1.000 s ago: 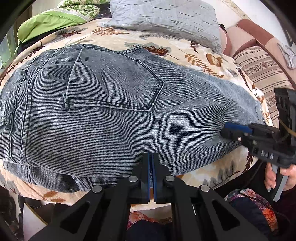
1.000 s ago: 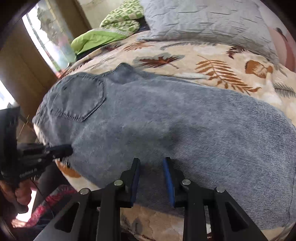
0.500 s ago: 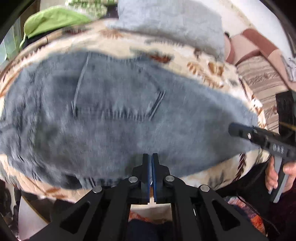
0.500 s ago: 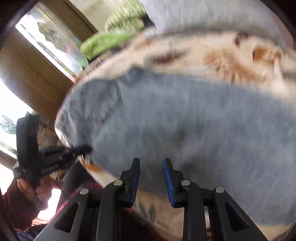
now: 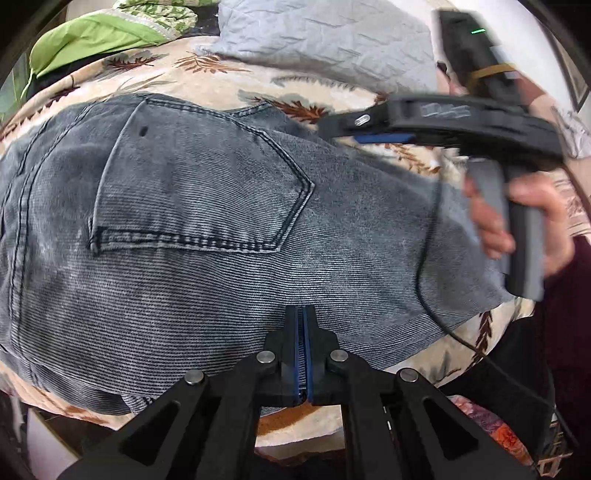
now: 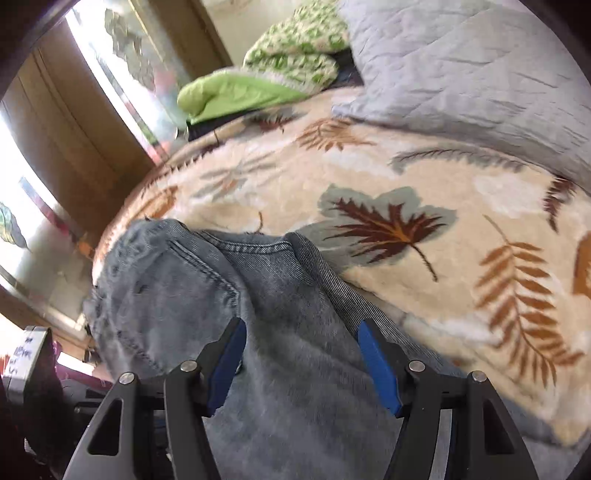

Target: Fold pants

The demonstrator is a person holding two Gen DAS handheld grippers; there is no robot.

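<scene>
Grey denim pants (image 5: 192,266) lie folded on a leaf-patterned bedspread (image 5: 229,79), back pocket up. My left gripper (image 5: 303,314) is shut, its tips at the near edge of the pants; I cannot tell if cloth is pinched. My right gripper (image 6: 301,332) is open and hovers over the pants (image 6: 207,288) near their far seam edge. In the left wrist view the right gripper (image 5: 332,131) reaches in from the right above the pants' far edge, held by a hand (image 5: 517,218).
A grey quilted pillow (image 5: 325,33) and a green blanket (image 5: 99,33) lie at the back of the bed. A window and wooden wall (image 6: 55,147) stand to the left. The bed's near edge drops off below the pants.
My right gripper has swung from the near right side across the pants to their far edge, and its jaws have opened wider. My left gripper stays shut in place.
</scene>
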